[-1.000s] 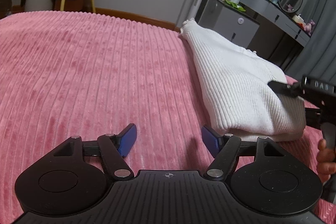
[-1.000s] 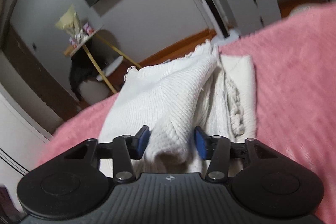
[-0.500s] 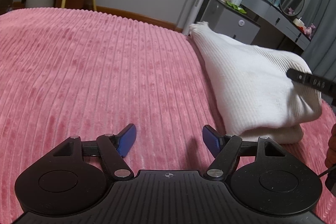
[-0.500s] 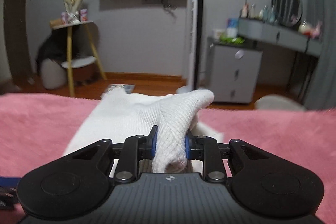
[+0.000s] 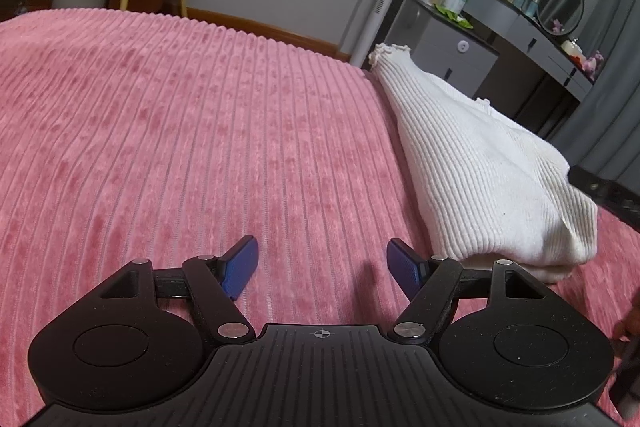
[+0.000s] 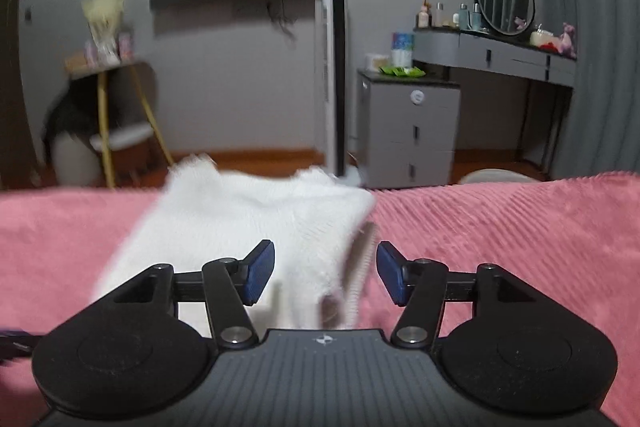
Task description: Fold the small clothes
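The white knit top point(image 5: 472, 163) lies folded in a soft pile on the pink bed point(image 5: 160, 131), near its far edge. The right gripper point(image 6: 326, 273) is opening its jaws; a fold of the top sits between them, but the blue pads are off it. The left gripper point(image 5: 322, 267) hangs over bare bed beside the top, jaws wide with nothing in them. The loose fold could flop open, or catch on a pad if the gripper pulls away
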A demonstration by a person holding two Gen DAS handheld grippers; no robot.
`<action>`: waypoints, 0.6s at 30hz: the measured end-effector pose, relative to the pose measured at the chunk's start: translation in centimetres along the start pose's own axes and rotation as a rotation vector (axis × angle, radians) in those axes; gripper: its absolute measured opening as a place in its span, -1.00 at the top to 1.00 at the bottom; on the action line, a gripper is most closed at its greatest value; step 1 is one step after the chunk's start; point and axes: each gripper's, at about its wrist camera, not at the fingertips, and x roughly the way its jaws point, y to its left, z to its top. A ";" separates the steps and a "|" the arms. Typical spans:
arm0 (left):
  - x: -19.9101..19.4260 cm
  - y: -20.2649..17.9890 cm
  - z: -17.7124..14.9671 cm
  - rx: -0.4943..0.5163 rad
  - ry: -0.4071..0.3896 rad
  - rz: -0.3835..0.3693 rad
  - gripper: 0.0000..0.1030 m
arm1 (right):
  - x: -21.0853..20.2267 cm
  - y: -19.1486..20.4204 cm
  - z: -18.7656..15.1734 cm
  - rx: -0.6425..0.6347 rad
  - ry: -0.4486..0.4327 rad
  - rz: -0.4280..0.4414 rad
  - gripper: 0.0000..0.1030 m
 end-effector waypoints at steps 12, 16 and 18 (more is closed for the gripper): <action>-1.5 -1.7 1.9 -0.017 -0.018 -0.052 -0.49 | 3.0 1.6 -3.8 -0.121 0.078 0.030 0.75; -0.9 -2.5 3.1 -0.070 0.009 -0.090 -0.51 | 2.8 1.2 -3.2 -0.084 0.075 0.037 0.76; -0.1 -3.7 3.8 -0.030 0.031 -0.077 -0.51 | 1.8 1.1 -2.6 -0.041 0.042 0.044 0.76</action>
